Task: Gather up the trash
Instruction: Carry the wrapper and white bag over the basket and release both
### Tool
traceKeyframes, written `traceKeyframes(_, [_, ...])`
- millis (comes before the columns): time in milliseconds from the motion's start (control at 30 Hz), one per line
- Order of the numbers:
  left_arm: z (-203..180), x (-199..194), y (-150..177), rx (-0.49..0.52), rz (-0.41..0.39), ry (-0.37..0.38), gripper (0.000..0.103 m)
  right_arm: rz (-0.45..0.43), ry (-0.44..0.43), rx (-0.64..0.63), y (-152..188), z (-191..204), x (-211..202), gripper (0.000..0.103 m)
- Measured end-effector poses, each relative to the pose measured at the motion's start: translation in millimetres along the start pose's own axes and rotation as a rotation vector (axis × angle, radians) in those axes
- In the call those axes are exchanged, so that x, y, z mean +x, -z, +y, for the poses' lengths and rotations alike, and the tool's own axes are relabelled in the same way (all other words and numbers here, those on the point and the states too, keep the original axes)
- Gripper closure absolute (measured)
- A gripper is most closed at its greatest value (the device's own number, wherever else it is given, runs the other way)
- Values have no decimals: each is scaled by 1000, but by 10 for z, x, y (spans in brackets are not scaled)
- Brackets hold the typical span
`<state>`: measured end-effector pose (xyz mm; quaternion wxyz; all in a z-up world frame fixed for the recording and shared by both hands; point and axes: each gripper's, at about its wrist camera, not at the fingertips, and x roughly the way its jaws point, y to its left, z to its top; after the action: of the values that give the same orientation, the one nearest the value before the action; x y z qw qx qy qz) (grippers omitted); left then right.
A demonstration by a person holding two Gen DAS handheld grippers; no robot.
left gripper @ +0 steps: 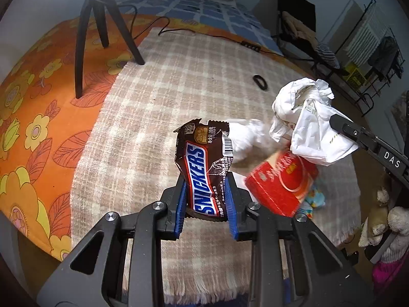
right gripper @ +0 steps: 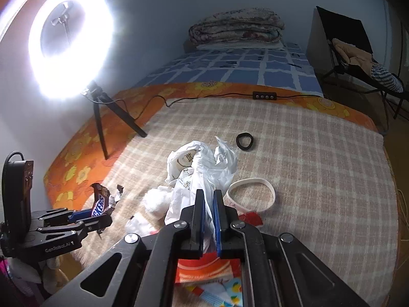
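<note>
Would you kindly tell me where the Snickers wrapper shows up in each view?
Left wrist: Snickers wrapper at centre, clamped in the left gripper.
Right wrist: lower left, in that same gripper.
Shared landmark: black ring on the checked blanket.

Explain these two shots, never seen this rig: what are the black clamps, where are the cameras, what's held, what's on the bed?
No robot: a person holds a two-finger clamp in each hand, with a fisheye camera on each looking along its fingers. The left view shows the left gripper shut on a Snickers wrapper. The right view shows the right gripper shut on a white plastic bag. On the checked blanket lie a black ring, a white band, a red pack, tissue and a ring light's tripod.
</note>
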<state>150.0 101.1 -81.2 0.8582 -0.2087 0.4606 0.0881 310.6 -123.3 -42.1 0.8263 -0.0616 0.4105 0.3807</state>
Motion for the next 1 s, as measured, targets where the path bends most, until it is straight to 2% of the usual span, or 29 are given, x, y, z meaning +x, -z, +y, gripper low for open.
traceKeyframes(567, [-363, -472, 465, 86, -26, 68, 76, -33, -81, 20, 497, 94, -880, 99])
traceKeyframes(800, [-402, -580, 681, 97, -17, 89, 76, -12, -134, 40, 751, 158, -1094, 99])
traceKeyframes(1000, [-363, -634, 904, 97, 2, 98, 76, 12, -146, 24, 999, 269, -1195, 99])
